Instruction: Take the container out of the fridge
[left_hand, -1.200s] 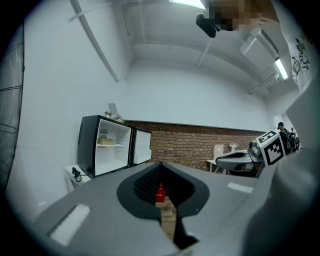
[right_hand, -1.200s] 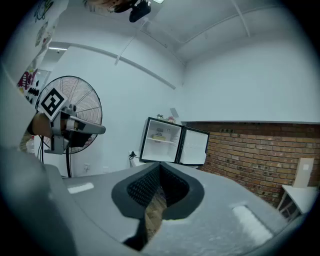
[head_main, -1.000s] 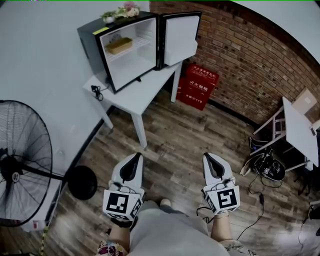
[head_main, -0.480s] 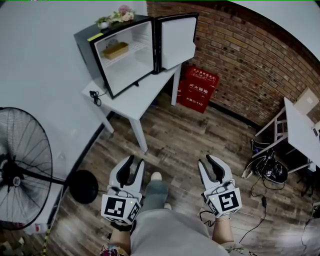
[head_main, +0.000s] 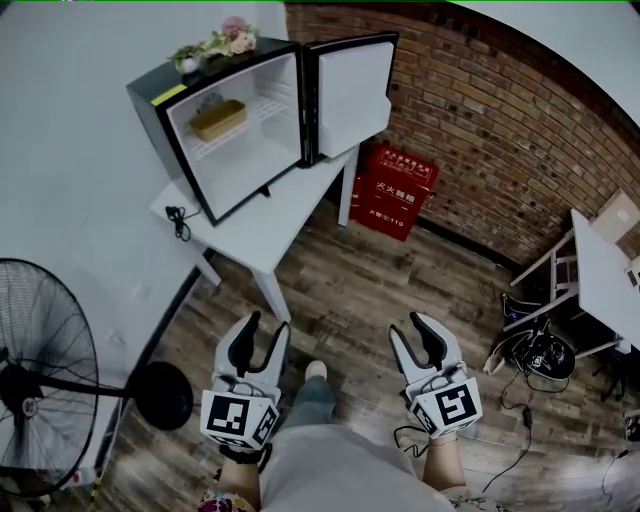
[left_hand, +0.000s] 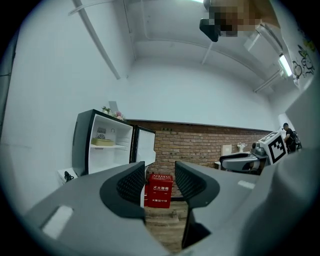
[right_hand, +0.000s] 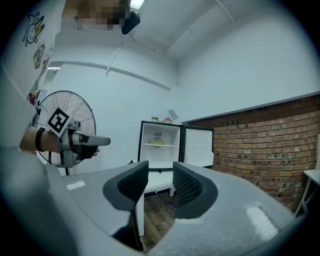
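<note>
Much floor (head_main: 352, 292) before open fridge (head_main: 256, 158)

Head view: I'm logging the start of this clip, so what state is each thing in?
fridge door, swung fully open.
container, on the upper shelf inside the fridge.
left gripper, jaws apart and empty, just been opening.
right gripper, jaws apart and empty, just been opening.

Small yellow container (head_main: 218, 119), long and low, lying on the top shelf, inside a little black fridge (head_main: 250, 160), white inside, door (head_main: 350, 95) wide open, standing on a white bench (head_main: 270, 215)
</note>
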